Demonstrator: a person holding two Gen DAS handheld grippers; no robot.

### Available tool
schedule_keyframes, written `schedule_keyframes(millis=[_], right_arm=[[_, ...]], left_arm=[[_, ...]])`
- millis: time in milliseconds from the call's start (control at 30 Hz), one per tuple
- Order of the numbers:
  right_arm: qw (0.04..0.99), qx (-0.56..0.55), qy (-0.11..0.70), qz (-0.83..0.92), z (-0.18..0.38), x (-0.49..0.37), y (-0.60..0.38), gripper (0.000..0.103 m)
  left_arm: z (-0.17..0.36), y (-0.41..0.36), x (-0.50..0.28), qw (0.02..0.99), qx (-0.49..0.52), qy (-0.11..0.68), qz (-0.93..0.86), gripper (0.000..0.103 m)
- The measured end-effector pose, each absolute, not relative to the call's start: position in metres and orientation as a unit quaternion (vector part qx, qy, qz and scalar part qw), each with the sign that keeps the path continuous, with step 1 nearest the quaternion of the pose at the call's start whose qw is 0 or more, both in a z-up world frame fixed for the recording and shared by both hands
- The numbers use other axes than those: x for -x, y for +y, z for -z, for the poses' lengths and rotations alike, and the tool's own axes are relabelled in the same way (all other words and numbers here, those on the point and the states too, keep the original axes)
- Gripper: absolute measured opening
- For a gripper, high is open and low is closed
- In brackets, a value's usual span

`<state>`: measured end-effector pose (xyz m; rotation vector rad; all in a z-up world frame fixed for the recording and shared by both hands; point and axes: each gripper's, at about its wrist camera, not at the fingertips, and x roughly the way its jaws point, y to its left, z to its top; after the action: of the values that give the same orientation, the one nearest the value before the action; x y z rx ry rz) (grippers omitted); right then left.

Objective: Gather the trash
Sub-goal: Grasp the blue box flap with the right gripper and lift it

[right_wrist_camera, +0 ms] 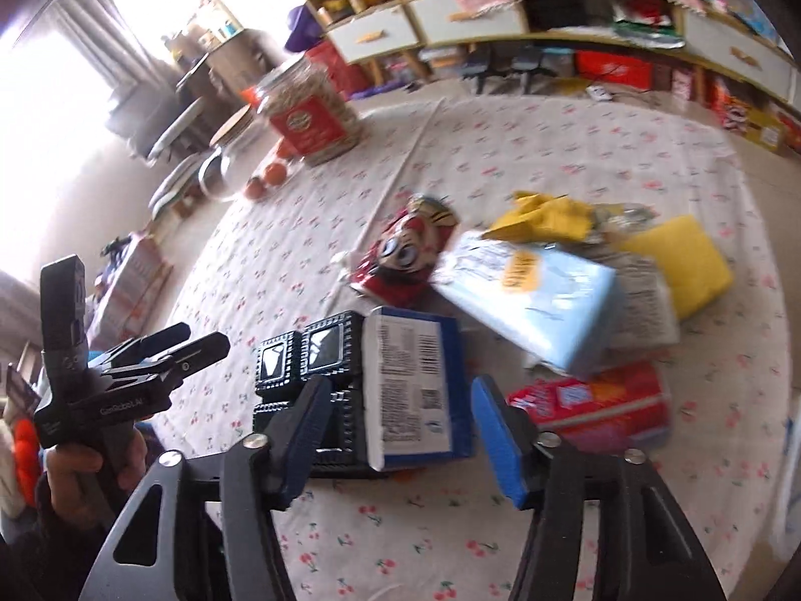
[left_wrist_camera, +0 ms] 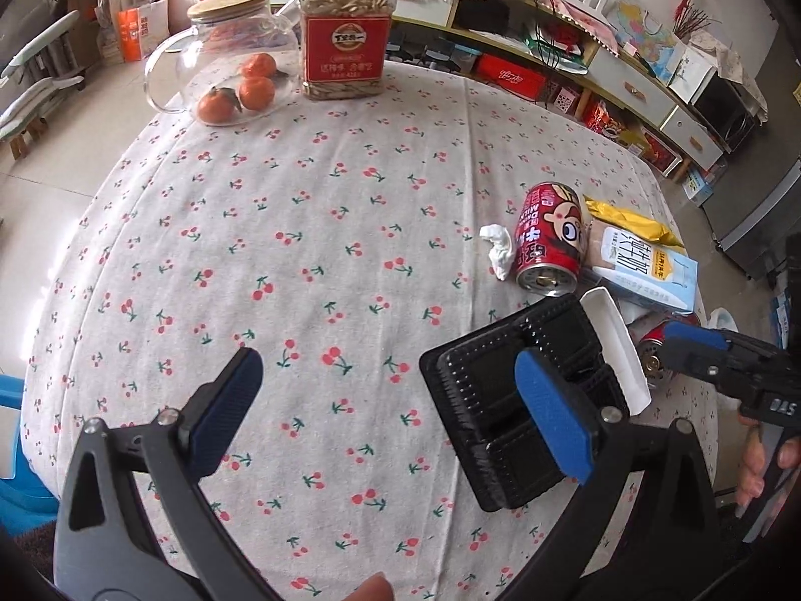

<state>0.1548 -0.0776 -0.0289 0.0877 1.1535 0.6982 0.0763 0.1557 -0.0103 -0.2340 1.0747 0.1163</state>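
A black plastic tray (left_wrist_camera: 505, 400) lies on the cherry-print tablecloth (left_wrist_camera: 300, 250), with a white and blue box (right_wrist_camera: 415, 390) on its right side. My left gripper (left_wrist_camera: 395, 410) is open; its right finger overlaps the tray. My right gripper (right_wrist_camera: 400, 435) is open, its fingers either side of the box and tray (right_wrist_camera: 305, 365). Trash lies beyond: a red cartoon can (left_wrist_camera: 550, 240), a crumpled tissue (left_wrist_camera: 498, 248), a light blue milk carton (left_wrist_camera: 646, 265), yellow wrappers (right_wrist_camera: 550, 215), a second red can (right_wrist_camera: 595, 405).
A nut jar with a red label (left_wrist_camera: 345, 30), a glass teapot (left_wrist_camera: 235, 35) and three tangerines (left_wrist_camera: 240, 90) stand at the table's far side. Low shelves with drawers (left_wrist_camera: 626, 80) line the wall. A yellow sponge-like block (right_wrist_camera: 686, 260) lies at the right.
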Motion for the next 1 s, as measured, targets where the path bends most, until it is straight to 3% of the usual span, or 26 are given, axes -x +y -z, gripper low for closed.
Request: schedule_keyframes(millis=[333, 633, 867, 1000], right_arm=[[0.767, -0.003, 0.571, -0.292, 0.066, -0.178, -0.060, 0.046], [0.771, 0.042, 0.562, -0.298, 0.064, -0.174, -0.047, 0.044], [0.797, 0.099, 0.535, -0.263, 0.054, -0.166, -0.048, 0.008], [0.802, 0.106, 0.532, -0.252, 0.056, -0.164, -0.052, 0.004]], left_arm=[[0.013, 0.164, -0.073, 0.848, 0.115, 0.513, -0.057, 0.101], [0.017, 0.175, -0.068, 0.845, 0.120, 0.516, -0.063, 0.101], [0.017, 0.178, -0.066, 0.845, 0.124, 0.516, -0.065, 0.101], [0.015, 0.175, -0.066, 0.847, 0.123, 0.514, -0.060, 0.101]])
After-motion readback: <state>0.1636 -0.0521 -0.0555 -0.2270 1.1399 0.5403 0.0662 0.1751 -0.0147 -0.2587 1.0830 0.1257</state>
